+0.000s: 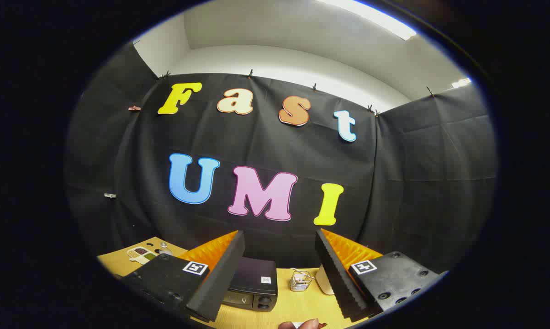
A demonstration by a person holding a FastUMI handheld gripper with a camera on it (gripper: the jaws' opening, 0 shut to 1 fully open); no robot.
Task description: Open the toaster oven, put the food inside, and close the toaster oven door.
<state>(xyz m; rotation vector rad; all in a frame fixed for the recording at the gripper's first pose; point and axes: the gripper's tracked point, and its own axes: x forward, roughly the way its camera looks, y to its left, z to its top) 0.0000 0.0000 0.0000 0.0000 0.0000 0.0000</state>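
Toaster oven [252,289]: dark, boxy, rounded top; sits on the counter between the two fingers, nearer the left one, which hides part of it; two round knobs on the front panel; door state cannot be told
Counter [298,306]: yellow-tan, smooth; carries everything seen
Wire basket [300,281]: small, shiny metal; just right of the toaster oven; contents cannot be told
Pale object [324,279]: rounded, whitish; right of the wire basket, partly behind the right finger
Tray [140,254]: pale, shallow, divided into compartments; far on the counter beyond the left finger; dark and greenish fillings, kind unclear
Gripper [279,274]: fingers spread wide; holding nothing, touching nothing; ridged pads [334,274] on the inner faces
Fingertip [302,324]: a person's, at the near counter edge, close between the fingers
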